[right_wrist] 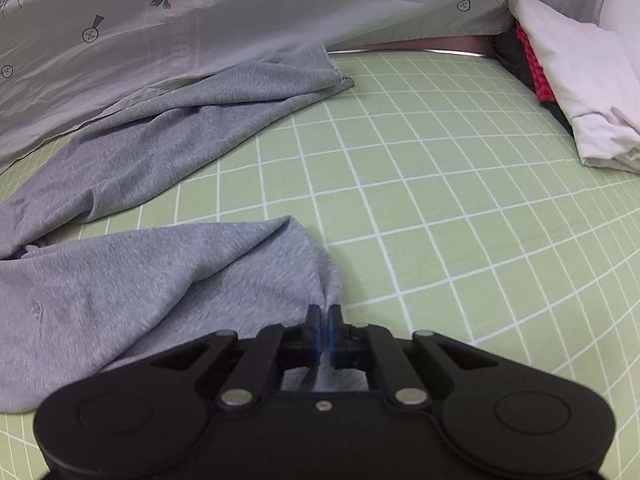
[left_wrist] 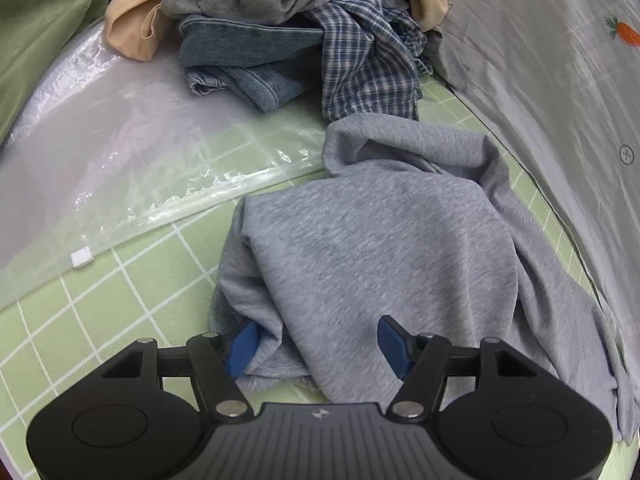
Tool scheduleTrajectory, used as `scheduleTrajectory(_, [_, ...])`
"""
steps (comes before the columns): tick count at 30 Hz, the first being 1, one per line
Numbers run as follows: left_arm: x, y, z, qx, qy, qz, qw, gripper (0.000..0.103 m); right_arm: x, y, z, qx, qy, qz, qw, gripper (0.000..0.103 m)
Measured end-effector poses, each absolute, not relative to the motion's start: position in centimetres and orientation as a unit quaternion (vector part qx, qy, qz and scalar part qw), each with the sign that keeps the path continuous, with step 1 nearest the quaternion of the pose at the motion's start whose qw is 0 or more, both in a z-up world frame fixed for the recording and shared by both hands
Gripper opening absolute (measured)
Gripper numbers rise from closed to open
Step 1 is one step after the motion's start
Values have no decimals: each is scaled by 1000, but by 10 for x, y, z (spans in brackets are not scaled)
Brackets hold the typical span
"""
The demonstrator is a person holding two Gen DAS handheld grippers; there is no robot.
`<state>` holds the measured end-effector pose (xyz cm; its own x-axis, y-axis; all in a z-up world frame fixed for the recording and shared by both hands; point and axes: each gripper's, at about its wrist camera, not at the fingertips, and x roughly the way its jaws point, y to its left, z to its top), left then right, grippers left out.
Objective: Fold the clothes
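The sweatshirt (left_wrist: 360,248) lies on the mat (left_wrist: 100,300), before the clothes pile (left_wrist: 288,40).

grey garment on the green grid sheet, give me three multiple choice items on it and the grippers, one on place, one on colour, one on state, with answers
1. Where is the pile of unfolded clothes relative to the grey garment in the left wrist view?
A. beyond it, at the top of the view
B. underneath it
C. inside the clear bag

2. What colour is the bed sheet that the garment lies on?
A. plain white
B. light green with white grid lines
C. red check

3. What state is the right gripper in?
A. wide open above the sheet
B. shut on a fold of the grey garment
C. shut on the white folded cloth

Answers:
1. A, the pile of denim, plaid and beige pieces sits past the garment.
2. B, the green grid shows in both views.
3. B, its jaws pinch grey fabric, while the left gripper is open around the garment's near edge.
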<state>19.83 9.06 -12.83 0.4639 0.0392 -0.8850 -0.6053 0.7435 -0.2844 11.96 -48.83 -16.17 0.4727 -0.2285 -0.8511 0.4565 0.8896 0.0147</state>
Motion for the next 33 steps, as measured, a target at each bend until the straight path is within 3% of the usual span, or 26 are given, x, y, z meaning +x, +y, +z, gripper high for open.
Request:
scheduleTrajectory(3, [207, 93, -132, -314, 476, 220, 791, 57, 126, -499, -154, 93, 465, -203, 856, 4])
scheduleTrajectory(4, [210, 94, -132, -315, 478, 226, 788, 41, 130, -502, -150, 82, 461, -206, 859, 4])
scheduleTrajectory(5, [213, 95, -132, -316, 480, 232, 785, 17, 134, -506, -147, 72, 454, -211, 863, 4])
scheduleTrajectory(6, [216, 96, -132, -317, 482, 238, 782, 7, 138, -509, -143, 62, 447, -216, 866, 3])
scheduleTrajectory(12, [226, 95, -97, -329, 443, 198, 810, 4, 155, -533, -94, 19, 353, -270, 896, 3])
scheduleTrajectory(17, [204, 83, -65, -301, 419, 163, 841, 4, 117, -530, -45, -33, 254, -339, 906, 3])
scheduleTrajectory(20, [178, 76, -63, -271, 423, 155, 851, 4, 77, -525, -47, -41, 253, -352, 900, 3])
scheduleTrajectory(23, [148, 71, -79, -234, 447, 157, 849, 5, 42, -523, -83, -26, 317, -348, 882, 4])
scheduleTrajectory(26, [121, 70, -94, -226, 472, 154, 838, 5, 1, -529, -128, 66, 396, -340, 850, 6])
scheduleTrajectory(31, [98, 69, -97, -208, 485, 151, 836, 11, -57, -533, -153, 200, 395, -352, 824, 38])
scheduleTrajectory(33, [92, 67, -95, -203, 487, 147, 837, 22, -64, -534, -153, 226, 387, -347, 824, 54])
